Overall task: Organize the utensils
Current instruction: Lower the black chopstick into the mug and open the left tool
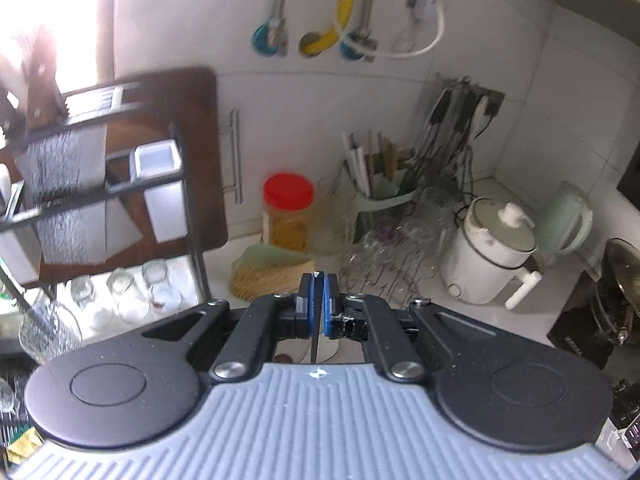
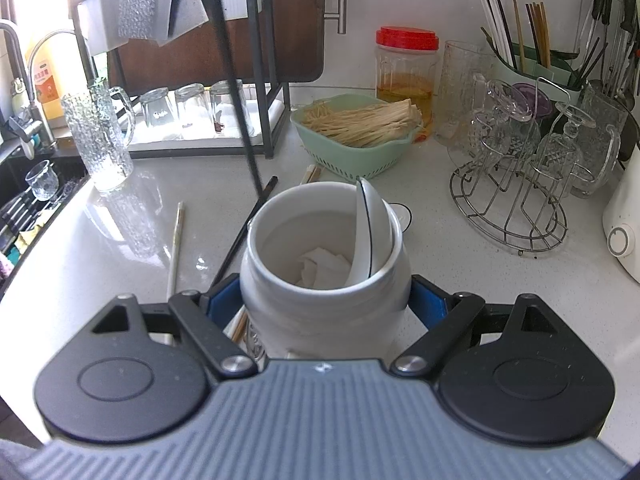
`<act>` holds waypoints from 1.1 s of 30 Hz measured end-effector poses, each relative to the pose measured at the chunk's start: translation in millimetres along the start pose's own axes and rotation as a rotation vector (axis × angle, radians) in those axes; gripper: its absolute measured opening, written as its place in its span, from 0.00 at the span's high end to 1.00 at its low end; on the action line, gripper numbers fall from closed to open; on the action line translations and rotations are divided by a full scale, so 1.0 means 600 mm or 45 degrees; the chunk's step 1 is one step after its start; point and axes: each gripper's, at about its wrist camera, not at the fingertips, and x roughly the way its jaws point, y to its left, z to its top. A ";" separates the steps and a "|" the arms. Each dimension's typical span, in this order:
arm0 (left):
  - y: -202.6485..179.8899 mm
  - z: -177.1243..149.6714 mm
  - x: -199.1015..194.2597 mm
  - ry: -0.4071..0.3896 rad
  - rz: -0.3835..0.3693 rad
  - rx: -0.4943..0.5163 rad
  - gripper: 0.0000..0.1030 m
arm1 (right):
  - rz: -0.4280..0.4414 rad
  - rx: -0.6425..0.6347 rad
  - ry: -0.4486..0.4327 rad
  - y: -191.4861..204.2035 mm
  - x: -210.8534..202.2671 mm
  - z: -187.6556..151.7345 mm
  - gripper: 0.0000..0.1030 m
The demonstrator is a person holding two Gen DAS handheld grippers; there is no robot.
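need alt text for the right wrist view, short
The right gripper clamps a white jar on a pale kitchen counter; a white spoon leans inside the jar. Loose chopsticks lie to its left, with a green basket of thin sticks and a wire glass rack behind.

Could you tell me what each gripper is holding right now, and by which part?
The right gripper clamps the white ceramic jar around its body. The left gripper is shut on a thin dark chopstick, near one end; which end cannot be told.
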 end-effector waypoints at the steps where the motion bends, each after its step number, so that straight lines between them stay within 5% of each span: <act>1: -0.005 0.004 -0.005 -0.007 -0.007 0.005 0.95 | 0.000 0.001 0.001 0.000 0.000 0.000 0.13; 18: -0.043 0.008 -0.005 0.028 -0.088 0.050 0.95 | 0.009 -0.013 -0.013 0.000 0.003 -0.001 0.13; 33: -0.063 0.042 -0.061 -0.095 -0.078 0.069 0.95 | 0.007 -0.006 -0.022 -0.001 0.006 0.000 0.13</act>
